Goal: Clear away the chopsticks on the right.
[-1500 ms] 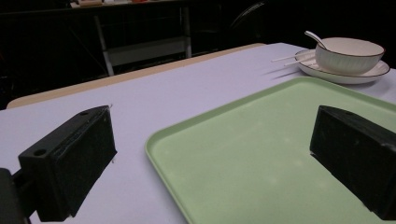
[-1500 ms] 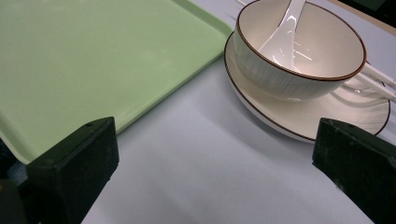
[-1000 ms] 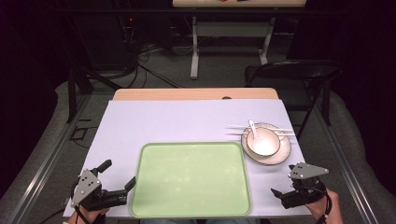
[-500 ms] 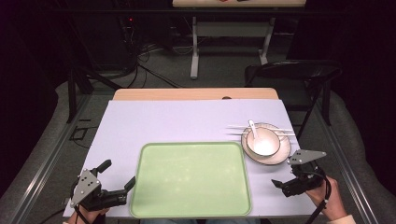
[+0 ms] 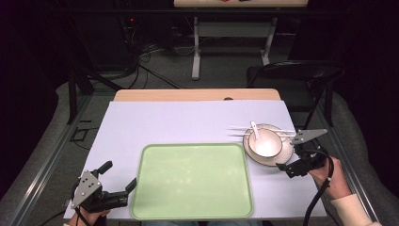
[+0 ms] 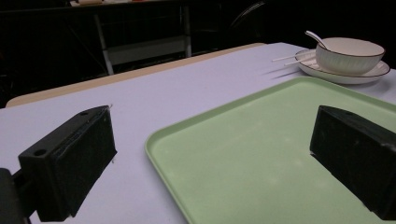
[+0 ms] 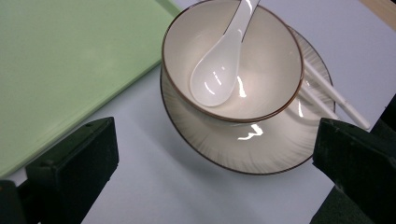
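Right gripper (image 5: 288,165) moved up from the near table edge toward the plate (image 7: 261,149) since a second ago, jaws wide apart, now just beside its rim; left gripper (image 5: 120,176) unchanged at the green tray (image 5: 193,181) corner, jaws spread, holding nothing. Bowl (image 7: 233,60) with white spoon (image 7: 217,74) sits on plate, chopsticks (image 7: 336,100) apparently resting across it. Lavender-covered table (image 5: 188,122); dark room, folding chair (image 5: 301,77) behind.

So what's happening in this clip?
A person holds a gripper in each hand at a table covered in pale lilac. The right gripper, open, hovers beside a cream bowl with a white spoon inside, on a cream plate. The left gripper, open, rests at the empty green tray.
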`<control>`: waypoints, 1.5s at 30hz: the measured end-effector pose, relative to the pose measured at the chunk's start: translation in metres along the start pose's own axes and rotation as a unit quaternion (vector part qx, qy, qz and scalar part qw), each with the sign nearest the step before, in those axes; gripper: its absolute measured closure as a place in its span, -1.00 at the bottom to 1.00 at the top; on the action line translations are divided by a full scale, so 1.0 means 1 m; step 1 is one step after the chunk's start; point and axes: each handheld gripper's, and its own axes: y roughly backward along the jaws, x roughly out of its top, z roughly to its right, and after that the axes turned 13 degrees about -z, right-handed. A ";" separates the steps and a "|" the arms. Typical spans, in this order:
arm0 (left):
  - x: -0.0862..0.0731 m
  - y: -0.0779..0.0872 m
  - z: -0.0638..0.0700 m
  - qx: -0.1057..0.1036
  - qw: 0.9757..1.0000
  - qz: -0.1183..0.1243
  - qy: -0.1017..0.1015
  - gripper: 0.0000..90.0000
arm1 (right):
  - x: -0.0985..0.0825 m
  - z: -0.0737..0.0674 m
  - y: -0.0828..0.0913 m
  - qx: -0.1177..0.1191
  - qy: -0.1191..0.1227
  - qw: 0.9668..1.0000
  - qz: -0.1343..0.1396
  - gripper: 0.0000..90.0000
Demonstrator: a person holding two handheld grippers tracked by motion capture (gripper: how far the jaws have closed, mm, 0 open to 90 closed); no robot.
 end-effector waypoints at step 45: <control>0.000 0.000 -0.001 -0.002 1.000 -0.001 0.000 -1.00 | 0.088 0.091 -0.045 -0.013 -0.013 0.996 -0.088 -0.65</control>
